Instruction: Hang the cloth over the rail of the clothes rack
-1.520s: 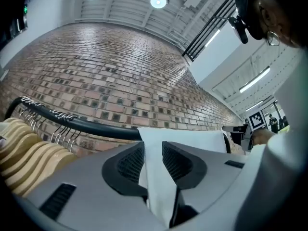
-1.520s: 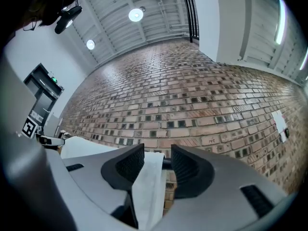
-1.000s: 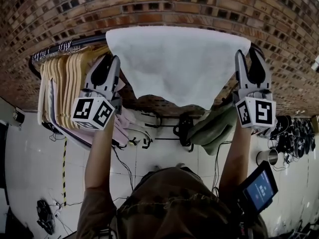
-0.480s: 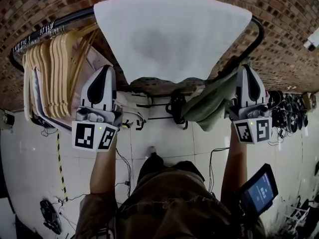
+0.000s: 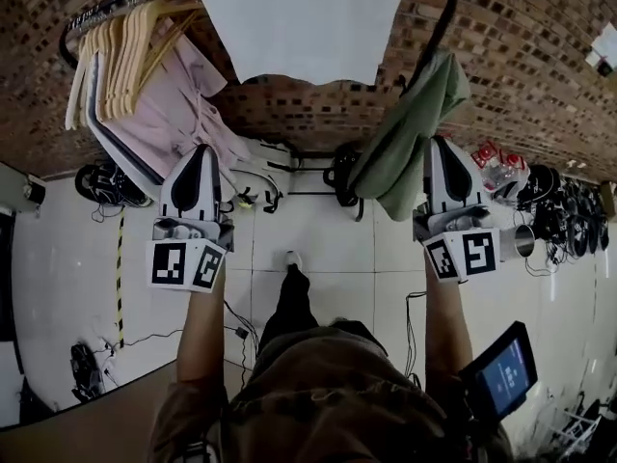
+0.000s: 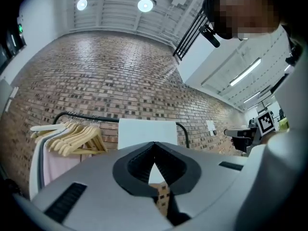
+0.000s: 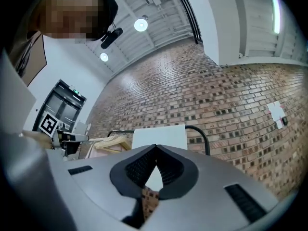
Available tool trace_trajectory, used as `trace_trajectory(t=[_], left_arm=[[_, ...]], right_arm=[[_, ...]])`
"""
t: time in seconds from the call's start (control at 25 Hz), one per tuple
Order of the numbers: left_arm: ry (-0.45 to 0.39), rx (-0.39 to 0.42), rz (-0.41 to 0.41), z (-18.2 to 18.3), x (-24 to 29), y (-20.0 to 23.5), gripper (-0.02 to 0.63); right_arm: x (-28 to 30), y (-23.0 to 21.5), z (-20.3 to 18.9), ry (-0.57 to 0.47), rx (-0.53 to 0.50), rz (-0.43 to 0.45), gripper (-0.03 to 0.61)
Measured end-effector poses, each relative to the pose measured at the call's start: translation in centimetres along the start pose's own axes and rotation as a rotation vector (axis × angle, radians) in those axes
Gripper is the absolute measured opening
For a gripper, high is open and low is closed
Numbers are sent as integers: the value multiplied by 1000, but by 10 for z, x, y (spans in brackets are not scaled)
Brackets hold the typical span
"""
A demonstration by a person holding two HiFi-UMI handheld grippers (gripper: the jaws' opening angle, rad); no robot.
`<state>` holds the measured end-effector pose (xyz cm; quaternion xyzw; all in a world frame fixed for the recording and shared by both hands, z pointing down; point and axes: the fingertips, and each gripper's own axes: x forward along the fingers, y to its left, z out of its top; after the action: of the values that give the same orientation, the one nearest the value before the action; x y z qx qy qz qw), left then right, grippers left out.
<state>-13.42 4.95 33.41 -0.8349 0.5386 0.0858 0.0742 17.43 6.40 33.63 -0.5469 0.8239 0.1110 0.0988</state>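
Observation:
The white cloth (image 5: 299,22) hangs spread over the black rail (image 5: 442,8) of the clothes rack, against the brick wall. Both grippers are well back from it, apart from the cloth. My left gripper (image 5: 200,149) is shut and empty, level with the pink garment below the rail. My right gripper (image 5: 441,141) is shut and empty too, just in front of the green cloth. In the left gripper view the white cloth (image 6: 147,134) shows beyond the closed left gripper (image 6: 154,144). The right gripper view has the white cloth (image 7: 160,137) past the closed right gripper (image 7: 155,148).
Several wooden hangers (image 5: 120,46) and a pink garment (image 5: 174,114) fill the rail's left part. A green cloth (image 5: 405,152) hangs at its right end. A metal cup (image 5: 521,244) and cables lie on the floor right; a tablet (image 5: 501,369) sits by my right arm.
Both grippers have left the white cloth's edges, shut their jaws and pulled back and down from the rack. The cloth stays draped on the rail.

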Motion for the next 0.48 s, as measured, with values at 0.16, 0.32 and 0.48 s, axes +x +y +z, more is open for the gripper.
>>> trace_trajectory(t=[0.16, 0.32, 0.48], left_arm=[[35, -7, -8, 10, -48, -44, 2], [37, -21, -15, 18, -98, -69, 2], [11, -61, -3, 16, -123, -60, 2]], right_arm=[[-53, 32, 11, 29, 35, 51, 5], [-89, 78, 30, 39, -2, 104, 5], [-107, 109, 35, 58, -24, 99, 5]])
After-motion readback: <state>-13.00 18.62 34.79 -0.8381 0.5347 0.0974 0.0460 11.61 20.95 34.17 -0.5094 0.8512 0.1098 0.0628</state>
